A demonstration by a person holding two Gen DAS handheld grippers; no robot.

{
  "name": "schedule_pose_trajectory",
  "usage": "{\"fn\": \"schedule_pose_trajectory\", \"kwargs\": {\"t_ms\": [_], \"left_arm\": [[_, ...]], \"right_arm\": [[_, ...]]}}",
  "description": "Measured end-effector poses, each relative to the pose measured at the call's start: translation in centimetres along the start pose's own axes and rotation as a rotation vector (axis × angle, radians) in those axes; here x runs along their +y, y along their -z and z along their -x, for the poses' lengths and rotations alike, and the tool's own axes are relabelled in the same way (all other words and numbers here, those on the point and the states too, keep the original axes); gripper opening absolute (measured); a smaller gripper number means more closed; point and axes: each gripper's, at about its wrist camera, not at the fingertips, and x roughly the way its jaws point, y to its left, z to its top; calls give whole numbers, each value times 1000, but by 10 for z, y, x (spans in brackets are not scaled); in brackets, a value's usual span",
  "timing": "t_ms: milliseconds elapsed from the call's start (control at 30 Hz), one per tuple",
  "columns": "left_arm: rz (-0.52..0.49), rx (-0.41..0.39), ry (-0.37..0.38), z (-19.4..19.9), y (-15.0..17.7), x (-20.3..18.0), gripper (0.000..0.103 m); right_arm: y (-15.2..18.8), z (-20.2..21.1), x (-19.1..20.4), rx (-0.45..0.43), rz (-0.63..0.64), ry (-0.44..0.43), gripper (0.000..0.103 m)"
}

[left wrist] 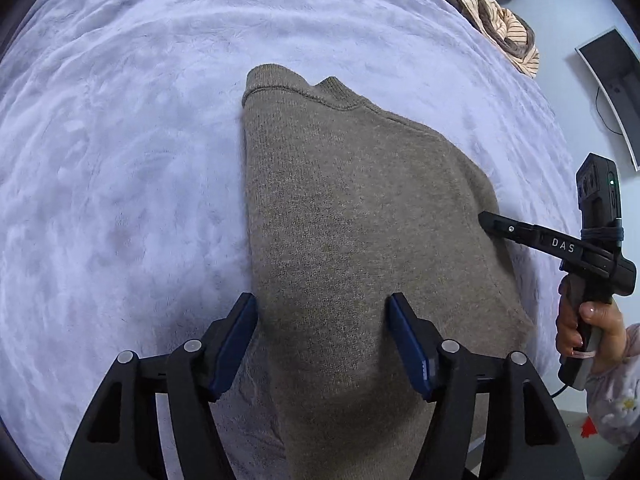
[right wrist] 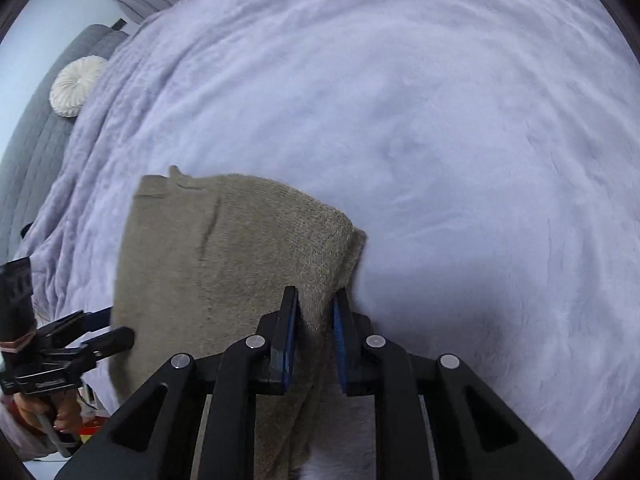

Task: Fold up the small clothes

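A brown-grey knitted sweater (left wrist: 360,208) lies folded lengthwise on the lilac fleece blanket (left wrist: 120,160), collar at the far end. My left gripper (left wrist: 322,340) stands open just above its near left part, one pad by the left edge and the other over the knit. In the right wrist view the sweater (right wrist: 224,248) fills the lower left, and my right gripper (right wrist: 314,336) has its jaws narrow, with the sweater's right edge pinched between the blue pads. The left wrist view shows the right gripper (left wrist: 486,218) at that same edge. At far left, by the opposite edge, is the left gripper (right wrist: 114,326).
A pile of striped and brown clothes (left wrist: 504,28) sits at the blanket's far right corner. A dark monitor (left wrist: 612,80) stands beyond the bed. A round white cushion (right wrist: 76,86) rests against the grey headboard (right wrist: 32,140). A hand (left wrist: 592,328) holds the right gripper's handle.
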Motion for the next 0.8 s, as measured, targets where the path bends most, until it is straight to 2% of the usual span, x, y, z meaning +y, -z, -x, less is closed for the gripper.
{"fn": "schedule_pose_trajectory", "kwargs": {"t_ms": [67, 233, 300, 367, 467, 667, 800], "left_arm": [[-22, -11, -27, 4, 1, -4, 68], [-21, 0, -57, 17, 3, -3, 68], [-30, -6, -68, 24, 5, -5, 68], [-35, 1, -74, 29, 9, -5, 68], [-33, 33, -75, 32, 21, -1, 68], [-12, 97, -71, 30, 49, 4, 68], [-27, 149, -103, 20, 62, 1, 68]], "right_arm": [[1, 7, -9, -13, -57, -12, 27], [20, 28, -9, -15, -87, 53, 27], [28, 38, 1, -11, -107, 15, 27], [42, 47, 2, 33, -122, -68, 27], [67, 53, 6, 97, -135, -142, 28], [106, 47, 5, 160, -217, -208, 33], [113, 39, 16, 172, -205, -198, 32]]}}
